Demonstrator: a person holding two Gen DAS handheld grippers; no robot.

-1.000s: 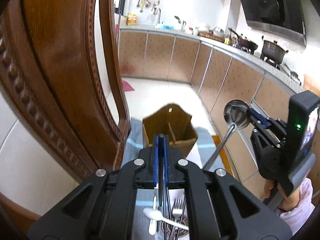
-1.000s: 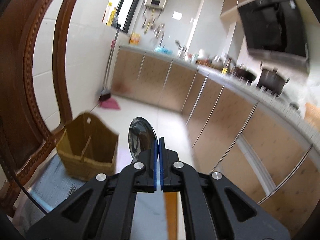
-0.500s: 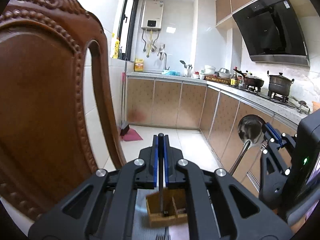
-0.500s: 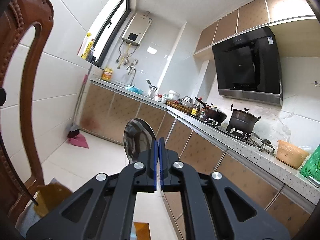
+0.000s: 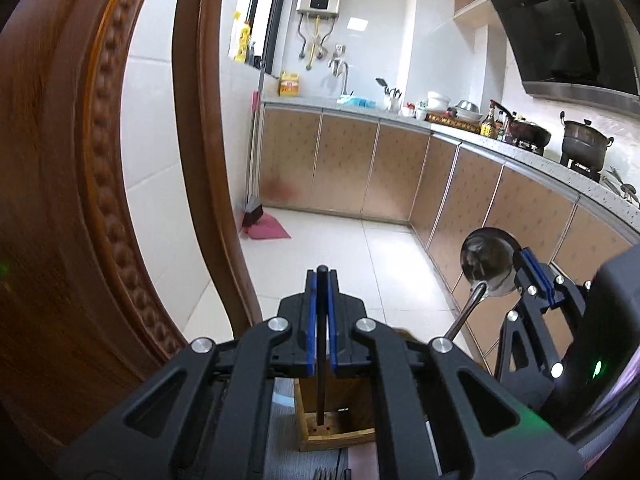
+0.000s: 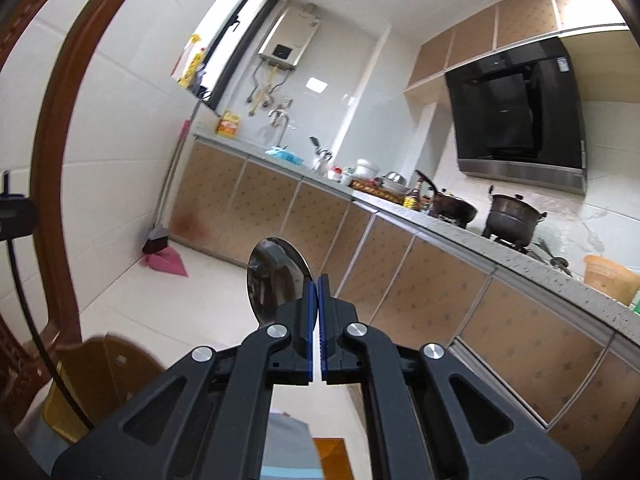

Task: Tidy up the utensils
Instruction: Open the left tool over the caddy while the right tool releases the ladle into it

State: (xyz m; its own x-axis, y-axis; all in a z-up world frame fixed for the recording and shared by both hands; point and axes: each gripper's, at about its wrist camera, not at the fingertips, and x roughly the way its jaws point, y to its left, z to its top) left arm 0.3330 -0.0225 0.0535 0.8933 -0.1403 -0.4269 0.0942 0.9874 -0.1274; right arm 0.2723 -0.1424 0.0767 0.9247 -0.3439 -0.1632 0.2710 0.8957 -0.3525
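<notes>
Left wrist view shows the left gripper [image 5: 319, 280] clamping a dark utensil [image 5: 320, 368] upright over the wooden holder [image 5: 336, 420] for insertion, while the right gripper [image 5: 532, 276] grips a ladle [image 5: 486, 264].

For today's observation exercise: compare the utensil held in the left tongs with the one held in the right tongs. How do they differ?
1. The black stick in the left tongs is thin, dark and matte; the ladle in the right tongs is shiny metal with a wide round bowl.
2. The stick hangs straight down into the wooden holder; the ladle is raised, bowl up, outside it.

Shared: both are clamped between shut blue pads.
</notes>
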